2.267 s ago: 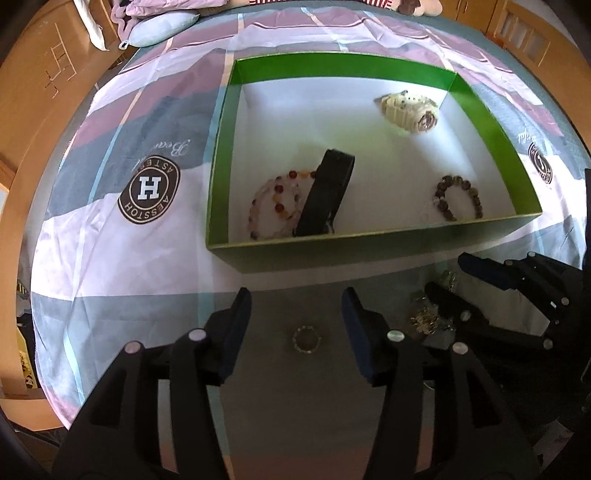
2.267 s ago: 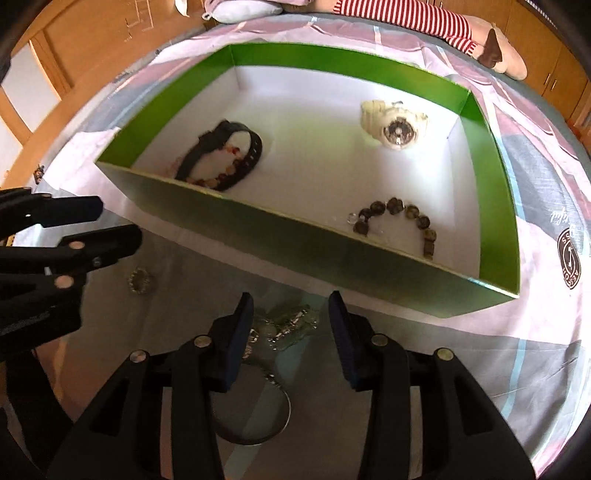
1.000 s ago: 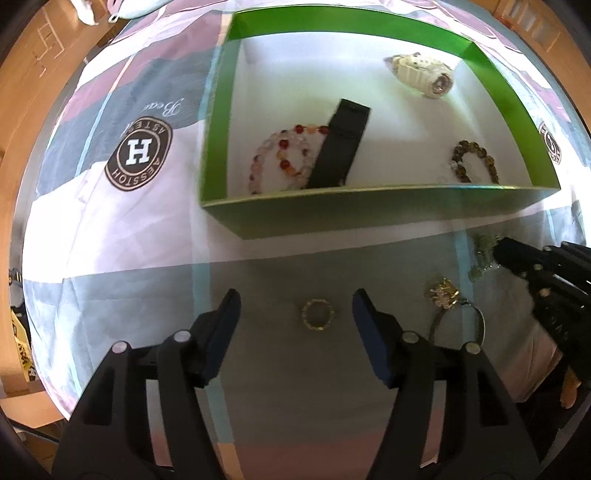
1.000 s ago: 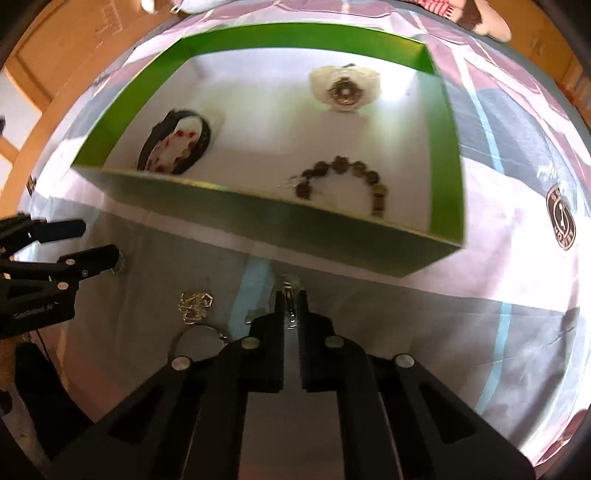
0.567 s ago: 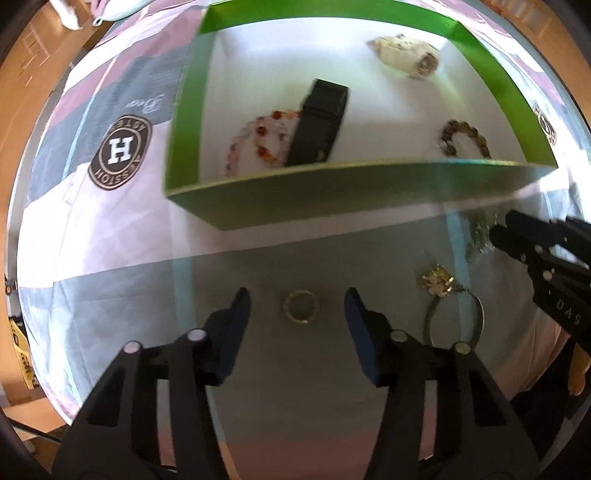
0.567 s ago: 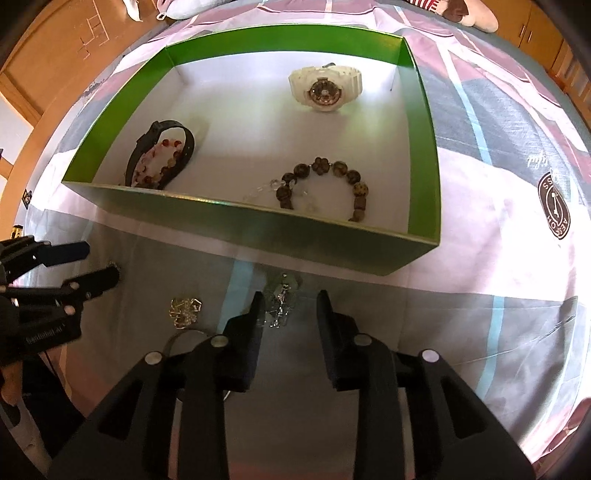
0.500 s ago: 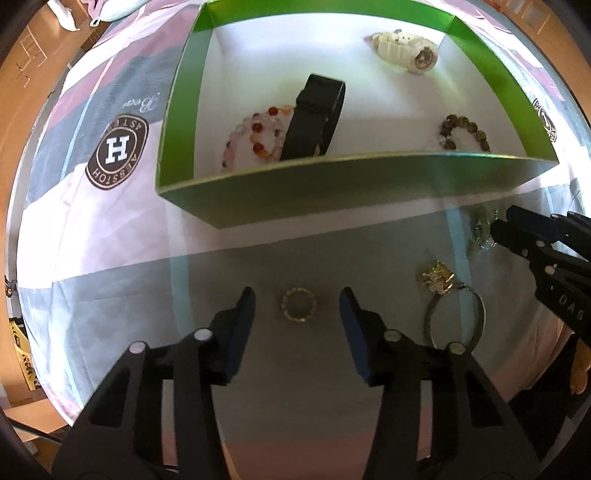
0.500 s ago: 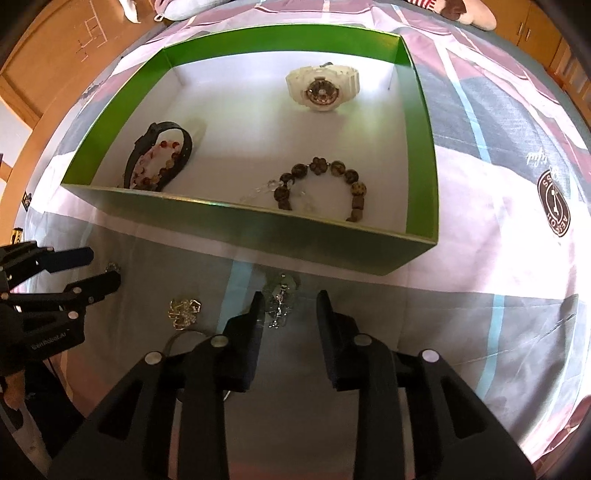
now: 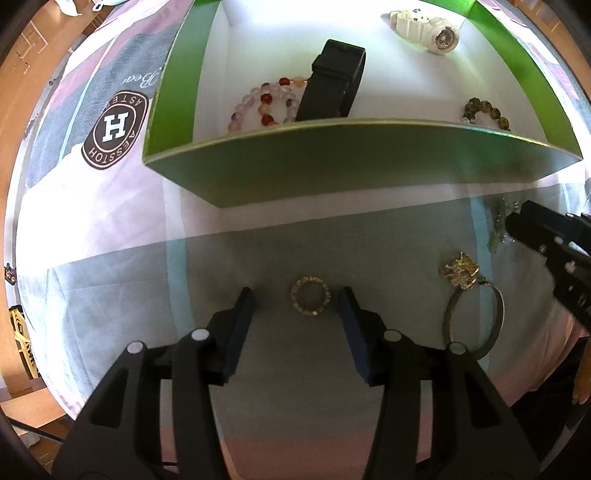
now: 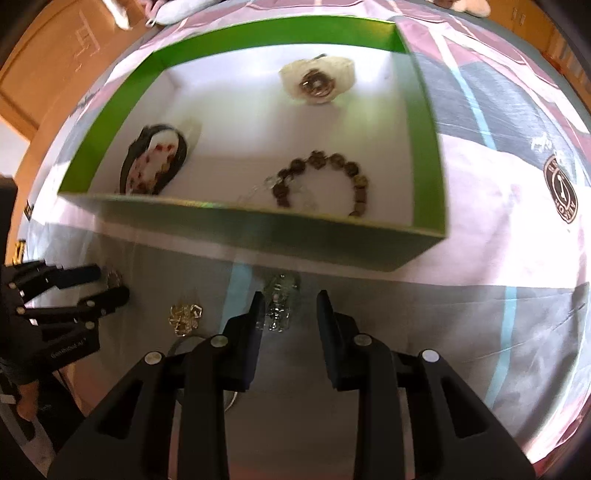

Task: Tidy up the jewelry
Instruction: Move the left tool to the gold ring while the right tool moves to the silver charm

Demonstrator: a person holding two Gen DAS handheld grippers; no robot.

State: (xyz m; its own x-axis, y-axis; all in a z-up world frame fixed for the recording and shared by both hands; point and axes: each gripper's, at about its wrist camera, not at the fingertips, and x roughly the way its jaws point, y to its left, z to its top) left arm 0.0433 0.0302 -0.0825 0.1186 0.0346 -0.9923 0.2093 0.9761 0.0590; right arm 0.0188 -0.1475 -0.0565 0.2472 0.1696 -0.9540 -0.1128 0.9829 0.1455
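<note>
- Left gripper (image 9: pixel 295 295) hovers low with its fingers spread either side of the small gold ring (image 9: pixel 310 300) on the bedsheet (image 9: pixel 110 229).
- Right gripper (image 10: pixel 290 302), fingers apart too, straddles a clear crystal piece (image 10: pixel 280 306).
- Gold charm hoop (image 9: pixel 469 295) lies between them.
- Beyond, the green box (image 9: pixel 332 166) holds watches and bead bracelets.

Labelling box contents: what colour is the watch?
Cream-white watch with a dark dial; clearest in the left wrist view.
</note>
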